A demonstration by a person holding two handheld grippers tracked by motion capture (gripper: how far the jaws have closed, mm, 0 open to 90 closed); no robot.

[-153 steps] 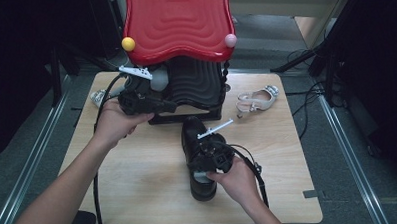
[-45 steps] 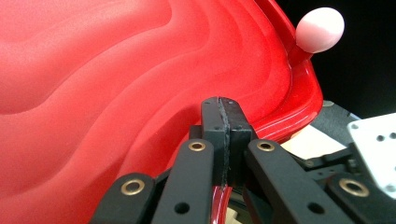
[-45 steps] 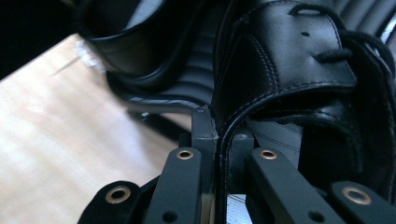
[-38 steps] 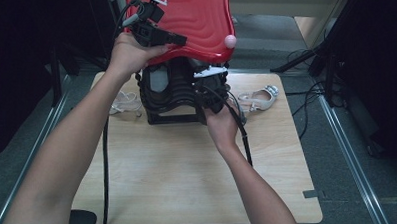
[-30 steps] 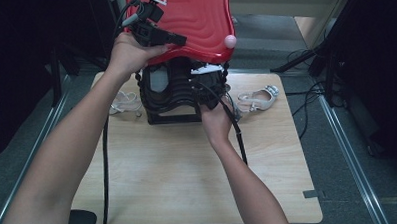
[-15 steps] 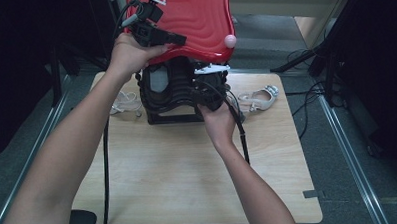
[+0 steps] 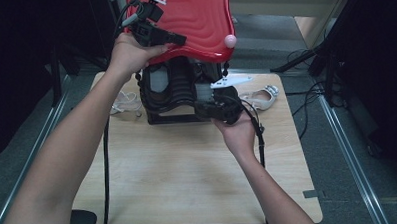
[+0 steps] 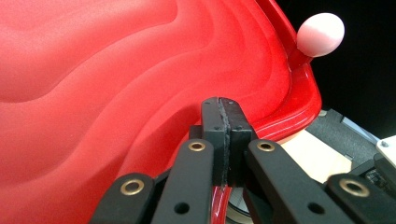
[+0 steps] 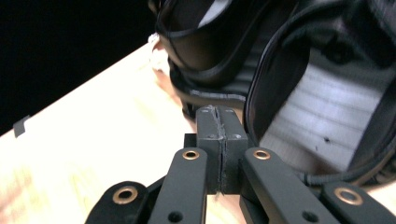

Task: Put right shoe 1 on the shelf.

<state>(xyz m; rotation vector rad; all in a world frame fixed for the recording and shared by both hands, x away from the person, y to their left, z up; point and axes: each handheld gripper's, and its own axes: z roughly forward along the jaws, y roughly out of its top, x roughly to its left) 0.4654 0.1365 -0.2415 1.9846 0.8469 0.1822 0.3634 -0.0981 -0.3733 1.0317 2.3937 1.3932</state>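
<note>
High view: left gripper (image 7: 176, 40) sat at 11 o'clock, jaws pinched on the near edge of the red lid (image 7: 198, 17), holding it tilted up over the black rack (image 7: 173, 93). Right gripper (image 7: 206, 109) was at centre, against the rack's right front. White shoe (image 7: 258, 97) lay at 3 o'clock on the table (image 7: 189, 177).

Left gripper view: jaws together on the lid (image 8: 116, 70) rim; pink knob (image 8: 321, 33) at 1 o'clock.

Right gripper view: jaws had just been closing, now together, nothing between; a black shoe (image 9: 322, 93) at 1 o'clock.
</note>
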